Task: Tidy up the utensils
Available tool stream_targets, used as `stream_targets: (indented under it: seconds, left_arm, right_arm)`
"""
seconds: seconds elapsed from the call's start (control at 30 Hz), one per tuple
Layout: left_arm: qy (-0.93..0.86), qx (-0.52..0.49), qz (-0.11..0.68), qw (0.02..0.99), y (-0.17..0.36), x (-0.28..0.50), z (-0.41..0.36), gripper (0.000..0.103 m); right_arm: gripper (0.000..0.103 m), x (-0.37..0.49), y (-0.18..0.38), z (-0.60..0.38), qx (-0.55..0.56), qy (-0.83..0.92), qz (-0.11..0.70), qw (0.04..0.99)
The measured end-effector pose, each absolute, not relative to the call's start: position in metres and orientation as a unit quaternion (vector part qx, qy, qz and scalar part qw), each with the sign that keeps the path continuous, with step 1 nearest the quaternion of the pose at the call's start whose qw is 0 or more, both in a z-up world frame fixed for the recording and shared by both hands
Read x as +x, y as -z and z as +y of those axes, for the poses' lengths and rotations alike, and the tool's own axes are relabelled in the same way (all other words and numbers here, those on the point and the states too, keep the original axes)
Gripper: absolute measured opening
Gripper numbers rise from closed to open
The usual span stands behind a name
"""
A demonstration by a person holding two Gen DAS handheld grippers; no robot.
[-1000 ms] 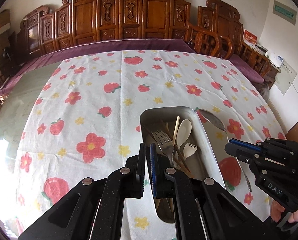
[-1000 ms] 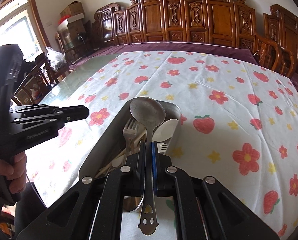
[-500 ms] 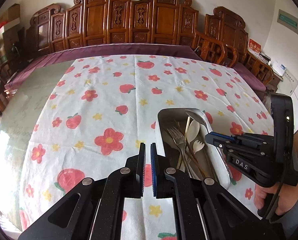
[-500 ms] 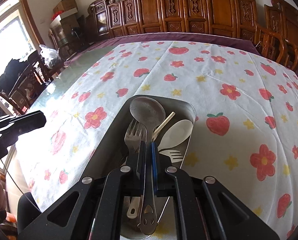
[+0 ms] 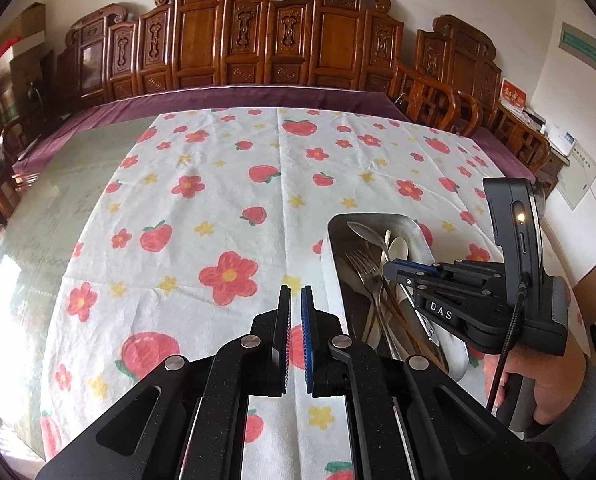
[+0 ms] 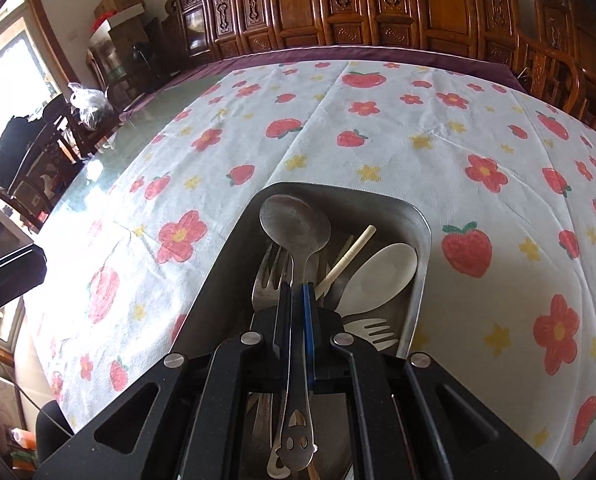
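A metal tray (image 5: 418, 232) (image 6: 414, 216) sits on the flowered tablecloth, holding a metal fork (image 6: 267, 276), a white spoon (image 6: 382, 274), a white fork (image 6: 372, 330) and chopsticks (image 6: 348, 256). My right gripper (image 6: 296, 288) (image 5: 392, 268) is shut on the handle of a metal spoon (image 6: 295, 226) and holds it low over the tray, bowl pointing to the far end. My left gripper (image 5: 295, 294) is shut and empty, above the cloth just left of the tray.
The flowered tablecloth (image 5: 217, 184) covers a glass-topped table with a purple runner (image 5: 237, 94) at its far edge. Carved wooden chairs (image 5: 281, 36) line the back and right. A bag and boxes stand at the left in the right wrist view (image 6: 89, 100).
My right gripper has carried the metal spoon forward and down into the tray. My left gripper has drawn away to the left of the tray.
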State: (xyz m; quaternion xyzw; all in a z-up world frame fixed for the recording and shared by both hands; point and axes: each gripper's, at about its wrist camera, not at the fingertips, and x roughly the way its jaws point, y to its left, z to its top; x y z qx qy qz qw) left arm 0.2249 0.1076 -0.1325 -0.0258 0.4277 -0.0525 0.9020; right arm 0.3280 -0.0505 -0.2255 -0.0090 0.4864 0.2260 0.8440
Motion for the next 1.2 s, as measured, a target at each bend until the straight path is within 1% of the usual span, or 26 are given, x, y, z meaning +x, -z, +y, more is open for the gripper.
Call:
stream_targets:
  seconds: [0.23,0.27,0.47,0.53,0.6,0.7,0.73,0.77,0.8,0.83,0.87,0.93,0.97,1.0,1.03,1.1,1.2]
  left_arm:
    - [0.052,-0.026,0.428,0.902,0.133,0.225,0.108,0.003]
    - [0.052,-0.026,0.428,0.902,0.133,0.225,0.107,0.003]
    - [0.052,-0.024,0.427,0.903,0.133,0.224,0.105,0.003]
    - [0.052,-0.022,0.425,0.903,0.132,0.223,0.103,0.003]
    - [0.052,-0.021,0.424,0.904,0.129,0.220,0.100,0.003]
    - [0.052,-0.018,0.421,0.906,0.125,0.215,0.094,0.003]
    - [0.052,-0.016,0.419,0.906,0.123,0.214,0.092,0.006]
    - [0.052,-0.015,0.416,0.908,0.121,0.212,0.090,0.007]
    - [0.051,-0.014,0.414,0.909,0.119,0.210,0.088,0.014]
    - [0.049,-0.012,0.412,0.910,0.117,0.208,0.086,0.022]
    - [0.049,-0.011,0.410,0.911,0.115,0.205,0.083,0.027]
    - [0.046,-0.008,0.403,0.914,0.110,0.199,0.078,0.059]
    - [0.045,-0.007,0.399,0.916,0.107,0.196,0.075,0.064]
    - [0.046,-0.008,0.394,0.918,0.105,0.192,0.073,0.072]
    - [0.047,-0.009,0.391,0.919,0.103,0.189,0.070,0.080]
    - [0.043,-0.011,0.390,0.920,0.099,0.183,0.065,0.088]
    - [0.041,-0.008,0.387,0.921,0.095,0.173,0.056,0.093]
  right_arm:
    - [0.008,0.335,0.229,-0.055,-0.010,-0.232,0.491,0.840]
    - [0.010,0.334,0.228,-0.055,-0.009,-0.239,0.485,0.841]
    - [0.010,0.322,0.215,-0.060,-0.019,-0.244,0.463,0.852]
    - [0.019,0.315,0.207,-0.065,-0.018,-0.243,0.454,0.857]
    - [0.033,0.303,0.197,-0.074,-0.020,-0.237,0.437,0.867]
    - [0.042,0.288,0.184,-0.087,-0.016,-0.232,0.422,0.876]
    - [0.045,0.284,0.180,-0.091,-0.015,-0.230,0.418,0.879]
    - [0.053,0.277,0.175,-0.097,-0.015,-0.225,0.411,0.883]
    - [0.063,0.272,0.172,-0.101,-0.017,-0.220,0.406,0.887]
    - [0.067,0.267,0.168,-0.106,-0.017,-0.215,0.400,0.891]
    - [0.073,0.261,0.164,-0.111,-0.016,-0.211,0.394,0.894]
    - [0.079,0.252,0.157,-0.121,-0.013,-0.206,0.386,0.899]
    - [0.085,0.246,0.153,-0.126,-0.012,-0.201,0.382,0.902]
    - [0.090,0.241,0.149,-0.131,-0.011,-0.197,0.378,0.905]
    - [0.092,0.236,0.146,-0.136,-0.010,-0.194,0.373,0.907]
    - [0.100,0.224,0.137,-0.146,-0.007,-0.186,0.364,0.912]
    - [0.100,0.208,0.127,-0.159,-0.002,-0.179,0.357,0.917]
